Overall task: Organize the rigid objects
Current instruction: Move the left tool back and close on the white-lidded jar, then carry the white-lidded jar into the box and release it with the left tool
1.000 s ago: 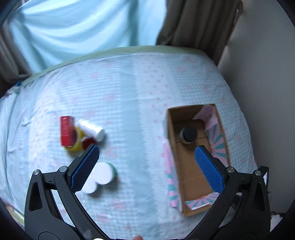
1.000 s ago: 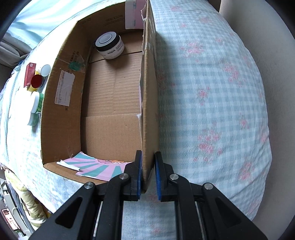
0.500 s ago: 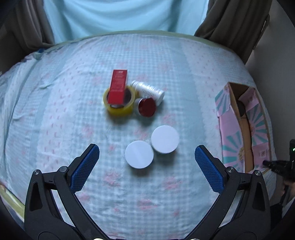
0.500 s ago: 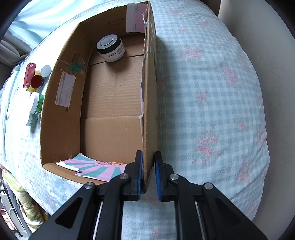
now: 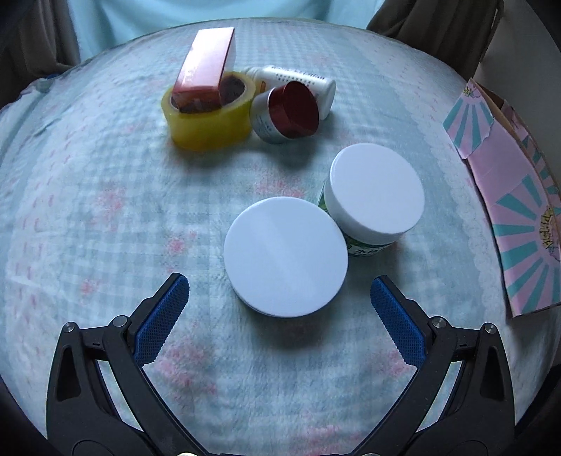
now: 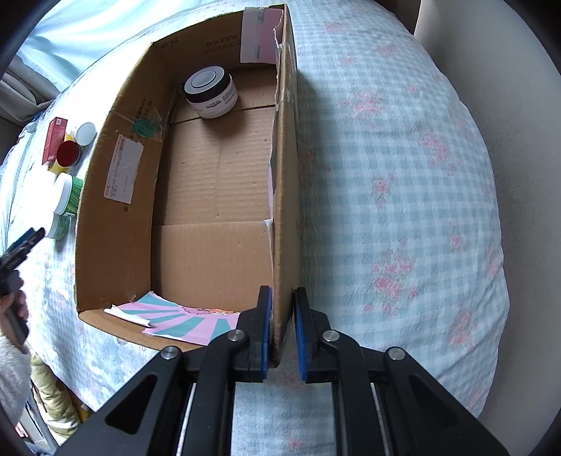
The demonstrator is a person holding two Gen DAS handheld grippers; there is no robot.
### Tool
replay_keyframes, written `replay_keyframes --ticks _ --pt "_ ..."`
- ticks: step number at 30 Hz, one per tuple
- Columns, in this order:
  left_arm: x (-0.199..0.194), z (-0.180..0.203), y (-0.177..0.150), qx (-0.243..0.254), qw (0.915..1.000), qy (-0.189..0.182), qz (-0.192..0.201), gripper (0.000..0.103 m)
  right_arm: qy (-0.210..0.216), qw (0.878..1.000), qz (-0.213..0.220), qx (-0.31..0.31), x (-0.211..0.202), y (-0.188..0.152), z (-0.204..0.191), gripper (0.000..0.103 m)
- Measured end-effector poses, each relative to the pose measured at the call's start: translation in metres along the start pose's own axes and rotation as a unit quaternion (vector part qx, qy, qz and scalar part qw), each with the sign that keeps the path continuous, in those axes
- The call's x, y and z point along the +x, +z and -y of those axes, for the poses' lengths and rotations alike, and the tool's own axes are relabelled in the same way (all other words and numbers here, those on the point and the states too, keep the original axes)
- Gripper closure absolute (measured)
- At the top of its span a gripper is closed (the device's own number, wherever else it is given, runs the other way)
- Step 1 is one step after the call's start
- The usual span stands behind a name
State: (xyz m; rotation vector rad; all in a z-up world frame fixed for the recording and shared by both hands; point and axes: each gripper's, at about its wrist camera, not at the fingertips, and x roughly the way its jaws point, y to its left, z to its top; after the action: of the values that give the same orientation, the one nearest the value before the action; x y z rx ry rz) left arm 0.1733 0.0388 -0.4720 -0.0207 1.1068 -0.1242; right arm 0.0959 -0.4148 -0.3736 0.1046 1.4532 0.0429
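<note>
My left gripper (image 5: 279,298) is open, just short of a white-lidded jar (image 5: 285,260) on the bed, its fingers level with the jar's near edge. A second white-lidded green jar (image 5: 374,193) touches it at the right. Behind lie a yellow tape roll (image 5: 208,121) with a red box (image 5: 207,63) on it, a red-lidded jar (image 5: 287,112) and a white bottle (image 5: 298,82). My right gripper (image 6: 281,328) is shut on the right wall of the cardboard box (image 6: 285,182). A black-lidded jar (image 6: 211,92) stands in the box's far corner.
The box's pink and teal flap (image 5: 508,210) lies at the right of the left wrist view. A checked floral bedspread (image 6: 403,175) covers the bed. Curtains (image 5: 438,28) hang behind, and a wall (image 6: 508,87) runs along the right.
My left gripper has swung from over the box to the loose objects and dropped close to the near white-lidded jar. My right gripper keeps its hold on the box wall.
</note>
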Motion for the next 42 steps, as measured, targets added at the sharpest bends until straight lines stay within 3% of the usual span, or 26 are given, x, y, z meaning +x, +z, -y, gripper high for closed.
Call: replay_keyframes --ticks 7,9,11,13,27,35,42 --pt "0.026 -0.002 -0.007 0.007 0.9996 0.011 0.026 0.005 -0.001 1.0 0.001 0.001 0.0 0.0 -0.001 0.092" --pt "0.027 -0.001 -0.005 0.017 0.9991 0.013 0.036 0.013 -0.002 1.0 0.001 0.0 -0.001 0.0 -0.001 0.092" --pt "0.027 0.001 -0.001 0.027 0.9988 0.009 0.041 0.029 -0.001 1.0 0.001 0.003 0.0 0.0 0.0 0.092" --pt "0.028 0.004 0.003 0.037 0.9983 0.004 0.044 0.033 0.0 1.0 0.002 0.004 0.0 0.0 0.0 0.092" --pt "0.001 -0.002 0.005 0.02 0.9983 -0.001 0.054 0.035 0.005 1.0 0.006 0.016 0.001 -0.002 0.003 0.092" --pt "-0.038 -0.005 0.017 -0.008 0.9983 0.014 0.056 0.035 0.0 1.0 0.002 0.016 0.001 0.0 0.003 0.092" --pt "-0.099 0.013 0.049 -0.01 0.9975 0.027 0.064 0.035 0.004 1.0 0.003 0.02 0.0 0.001 0.003 0.092"
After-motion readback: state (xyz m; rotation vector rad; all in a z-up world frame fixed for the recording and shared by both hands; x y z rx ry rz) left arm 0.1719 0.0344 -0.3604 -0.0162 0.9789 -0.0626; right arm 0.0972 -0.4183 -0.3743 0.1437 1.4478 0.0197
